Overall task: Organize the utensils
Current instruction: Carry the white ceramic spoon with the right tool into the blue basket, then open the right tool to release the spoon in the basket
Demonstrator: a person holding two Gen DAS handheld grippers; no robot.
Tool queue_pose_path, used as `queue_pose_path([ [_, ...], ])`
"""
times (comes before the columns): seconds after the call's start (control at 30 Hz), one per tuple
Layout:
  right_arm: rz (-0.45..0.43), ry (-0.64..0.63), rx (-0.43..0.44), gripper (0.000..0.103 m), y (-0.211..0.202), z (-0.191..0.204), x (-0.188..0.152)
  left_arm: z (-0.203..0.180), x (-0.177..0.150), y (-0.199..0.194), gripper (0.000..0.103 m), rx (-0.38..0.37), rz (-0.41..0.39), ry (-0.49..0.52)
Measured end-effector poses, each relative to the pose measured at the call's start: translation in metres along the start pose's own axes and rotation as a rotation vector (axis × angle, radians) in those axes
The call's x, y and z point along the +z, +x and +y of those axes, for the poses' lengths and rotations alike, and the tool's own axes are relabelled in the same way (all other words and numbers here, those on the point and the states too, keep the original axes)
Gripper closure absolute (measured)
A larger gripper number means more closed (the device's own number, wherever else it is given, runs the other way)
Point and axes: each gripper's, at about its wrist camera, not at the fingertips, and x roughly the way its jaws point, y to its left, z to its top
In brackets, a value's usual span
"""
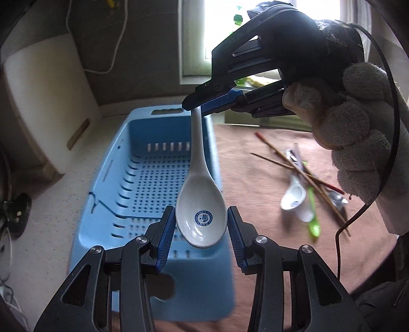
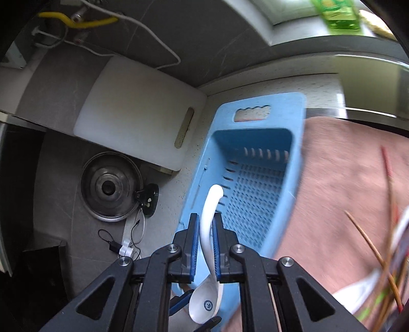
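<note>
A white ceramic spoon [image 1: 199,204] with a blue logo in its bowl hangs above the blue perforated basket [image 1: 143,178]. My right gripper [image 1: 196,104] is shut on the spoon's handle tip. In the right wrist view the spoon handle [image 2: 207,222] sits pinched in my right gripper [image 2: 205,229], over the basket [image 2: 255,178]. My left gripper [image 1: 202,222] is open, its pads on either side of the spoon's bowl with small gaps. A pile of chopsticks [image 1: 301,173], another white spoon [image 1: 294,196] and a green utensil [image 1: 313,214] lies on the brown cloth [image 1: 255,178].
A white cutting board [image 2: 138,112] leans against the wall left of the basket. A pot lid [image 2: 111,185] and cables [image 2: 122,240] lie on the grey counter at left. A metal sink rim [image 2: 358,112] sits behind the cloth. A green bottle [image 2: 337,15] stands on the windowsill.
</note>
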Motion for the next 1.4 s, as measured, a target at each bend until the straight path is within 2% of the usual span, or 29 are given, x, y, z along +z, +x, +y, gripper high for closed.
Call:
queue_pose_path([
  [0.23,0.044,-0.03,-0.062,0.092,0.05,0.002,0.016,0.033,0.001,0.026,0.063,0.019,0.059,-0.016],
  [0.37,0.077,-0.052,-0.132,0.089,0.066,0.001,0.016,0.044,0.002,0.031,0.063,0.041,0.076,-0.039],
  [0.4,0.083,-0.056,-0.135,0.083,0.068,0.0,0.015,0.046,0.003,0.031,0.063,0.039,0.079,-0.043],
  [0.43,0.081,-0.061,-0.146,0.073,0.068,0.001,0.014,0.047,0.003,0.03,0.06,0.04,0.076,-0.045],
  [0.47,0.07,-0.067,-0.16,0.068,0.067,0.001,0.013,0.048,0.004,0.029,0.054,0.042,0.073,-0.047],
  [0.5,0.06,-0.073,-0.172,0.061,0.066,0.002,0.012,0.049,0.004,0.028,0.052,0.041,0.069,-0.047],
  [0.63,0.054,-0.091,-0.2,0.058,0.062,0.001,0.009,0.05,0.006,0.027,0.052,0.049,0.061,-0.054],
  [0.9,0.031,-0.188,-0.267,0.058,0.033,0.002,-0.003,0.032,0.007,0.009,0.052,0.078,0.036,-0.096],
  [1.17,-0.031,-0.332,-0.347,0.058,-0.024,0.003,-0.027,-0.003,0.007,-0.012,0.052,0.118,0.0,-0.152],
  [1.27,-0.048,-0.362,-0.334,0.058,-0.049,-0.005,-0.034,-0.015,0.003,-0.019,0.052,0.135,-0.01,-0.165],
  [1.4,-0.088,-0.334,-0.299,0.058,-0.088,-0.032,-0.04,-0.033,-0.002,-0.026,0.052,0.15,-0.025,-0.176],
])
